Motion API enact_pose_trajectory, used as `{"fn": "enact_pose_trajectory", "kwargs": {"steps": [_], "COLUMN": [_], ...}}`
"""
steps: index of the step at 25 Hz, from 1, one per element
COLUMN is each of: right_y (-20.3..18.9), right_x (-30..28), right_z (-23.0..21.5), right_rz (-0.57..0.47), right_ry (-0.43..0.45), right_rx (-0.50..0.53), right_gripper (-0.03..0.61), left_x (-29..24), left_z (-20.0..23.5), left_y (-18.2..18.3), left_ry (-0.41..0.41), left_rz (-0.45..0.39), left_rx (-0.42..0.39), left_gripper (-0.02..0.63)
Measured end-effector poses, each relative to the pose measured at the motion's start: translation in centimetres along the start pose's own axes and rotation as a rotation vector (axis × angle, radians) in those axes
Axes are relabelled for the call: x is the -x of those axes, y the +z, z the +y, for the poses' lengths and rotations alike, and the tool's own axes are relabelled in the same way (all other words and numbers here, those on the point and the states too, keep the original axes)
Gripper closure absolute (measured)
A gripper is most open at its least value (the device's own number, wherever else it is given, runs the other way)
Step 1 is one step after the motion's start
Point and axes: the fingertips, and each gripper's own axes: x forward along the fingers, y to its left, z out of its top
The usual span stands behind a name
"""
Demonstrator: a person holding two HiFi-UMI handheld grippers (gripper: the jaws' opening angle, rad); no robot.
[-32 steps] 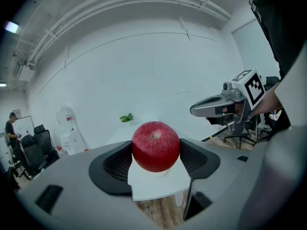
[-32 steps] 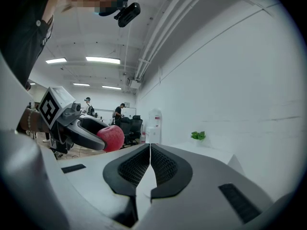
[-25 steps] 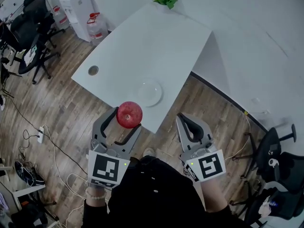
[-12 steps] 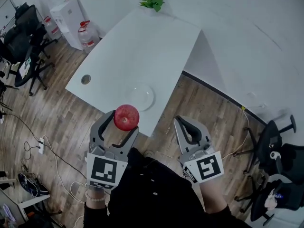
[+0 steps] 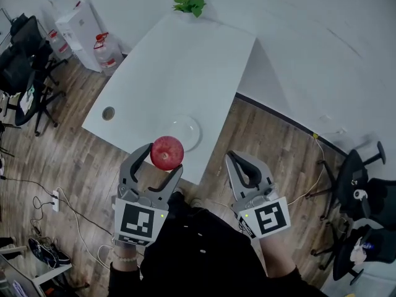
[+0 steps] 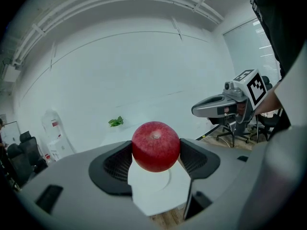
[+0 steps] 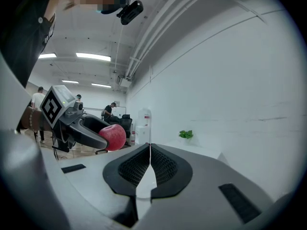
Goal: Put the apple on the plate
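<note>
The person has moved a little closer to the white table, so the red apple now sits nearer the plate than it did a moment ago. Closest to me is the person's dark top, with both tools held out in front of it. The left gripper pinches the apple between its two jaws, one on each side of the fruit. The apple is up in the air, so I think the squeeze is there to keep it from dropping on the wooden floor. The right gripper has its jaws pressed together with nothing in them. It hangs off to the side, well apart from the apple, and seems to have no job right now. Past the apple is the clear plate, near the table edge closest to the person, which should make it easy to reach. From above, the apple just covers the plate's near rim, but it is not on the plate yet. Farther off there is a round hole in the table top, then a small green plant at the far end. Big water bottles stand on the floor by the wall.
</note>
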Motion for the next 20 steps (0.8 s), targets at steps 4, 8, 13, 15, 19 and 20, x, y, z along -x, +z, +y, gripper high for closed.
{"fn": "enact_pose_trajectory", "kwargs": {"steps": [4,8,13,15,19,20], "right_y": [0.0,0.2,-0.1,-0.4,-1.0,-1.1], "right_x": [-0.9,-1.7,-2.8,-3.1,-3.4,-3.5], "right_z": [-0.5,-1.2,-1.2,-1.1,-1.3,-1.4], "right_rz": [0.007,0.016,0.029,0.039,0.065,0.071], "right_ry": [-0.037,-0.069,-0.1,-0.114,-0.14,-0.148], "right_rx": [-0.008,-0.018,-0.026,-0.031,-0.04,-0.042], "right_gripper": [0.535,0.535,0.535,0.535,0.535,0.535], "left_x": [-1.2,-2.4,-3.5,-4.0,-5.3,-5.6], "left_z": [1.0,1.9,2.6,2.7,3.2,3.4], "left_y": [-0.1,-0.1,-0.7,-0.9,-1.4,-1.5], "left_ry": [-0.04,-0.071,-0.093,-0.116,-0.162,-0.167], "left_rz": [-0.01,-0.003,0.021,0.012,-0.011,-0.009], "left_rx": [-0.031,-0.029,0.008,-0.01,-0.074,-0.075], "left_gripper": [0.291,0.291,0.291,0.291,0.291,0.291]}}
